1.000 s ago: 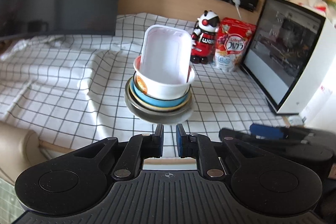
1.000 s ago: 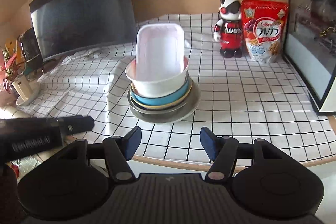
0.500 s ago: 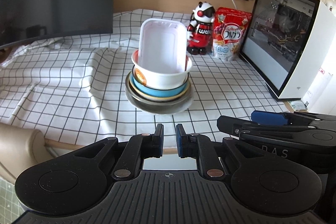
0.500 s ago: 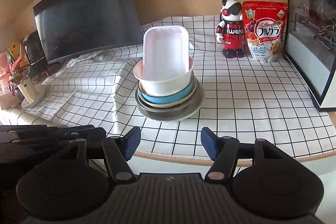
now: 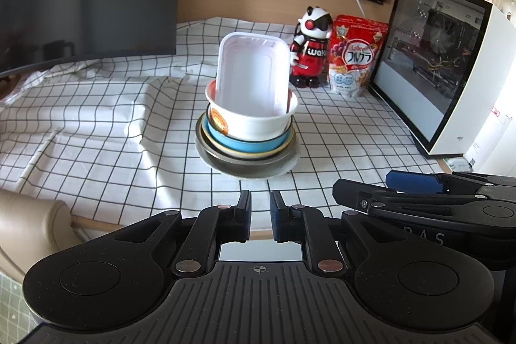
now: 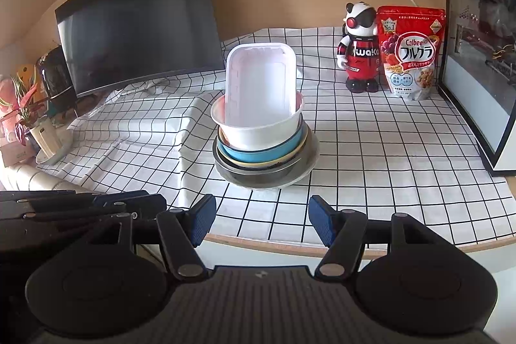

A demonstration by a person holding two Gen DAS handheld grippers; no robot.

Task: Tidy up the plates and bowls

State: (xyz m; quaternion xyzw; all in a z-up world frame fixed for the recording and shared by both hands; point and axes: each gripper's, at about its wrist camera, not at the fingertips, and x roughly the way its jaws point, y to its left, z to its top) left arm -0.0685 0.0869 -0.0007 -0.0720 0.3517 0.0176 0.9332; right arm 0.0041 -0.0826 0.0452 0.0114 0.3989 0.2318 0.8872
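1. Only the right wrist view shows the plant [image 6: 24,105] at far left.
2. Stack [image 5: 246,131] sits mid-cloth [image 5: 96,124]: tray [image 5: 253,79] upright in the bowl [image 5: 254,121].
3. Left gripper [image 5: 259,215]: pressed nearly together, empty.
4. Right gripper [image 6: 259,223]: spread, empty, short of the stack.

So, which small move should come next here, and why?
Probably bring the open right gripper forward to the white tray. It stands on end in the top bowl of the stack, and neither gripper holds anything.
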